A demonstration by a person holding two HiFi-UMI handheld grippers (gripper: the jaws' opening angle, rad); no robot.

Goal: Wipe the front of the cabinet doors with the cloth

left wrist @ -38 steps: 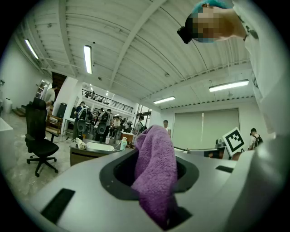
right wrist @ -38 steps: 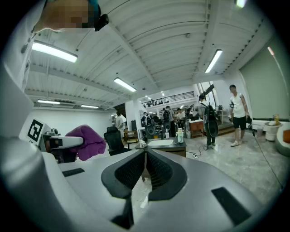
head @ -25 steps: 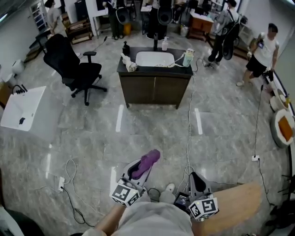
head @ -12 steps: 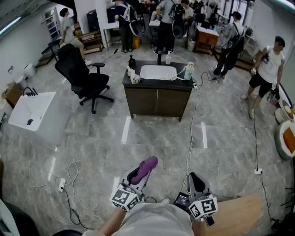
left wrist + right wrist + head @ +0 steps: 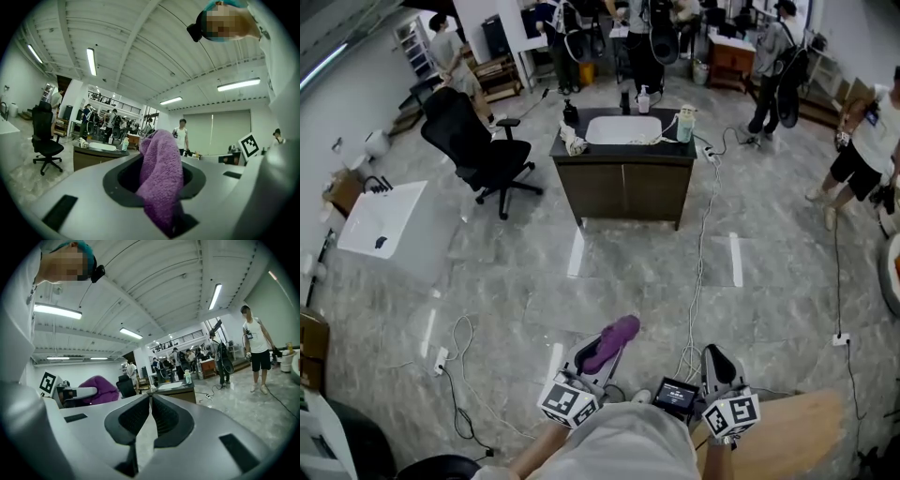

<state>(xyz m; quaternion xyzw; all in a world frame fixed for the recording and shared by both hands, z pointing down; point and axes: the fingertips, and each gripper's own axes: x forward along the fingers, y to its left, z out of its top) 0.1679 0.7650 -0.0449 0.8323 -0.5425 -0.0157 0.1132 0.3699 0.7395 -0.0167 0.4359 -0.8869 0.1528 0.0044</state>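
1. The purple cloth is gripped between the jaws of the left tongs, and its end sticks out past their tips.
2. The right tongs, just to the right of the left tongs, are clenched on nothing.
3. The cabinet stands well ahead of both tongs.

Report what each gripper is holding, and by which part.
Left gripper: purple cloth, bunched lengthwise between the jaws, one end poking past the tips. Right gripper: nothing; its jaws are together.
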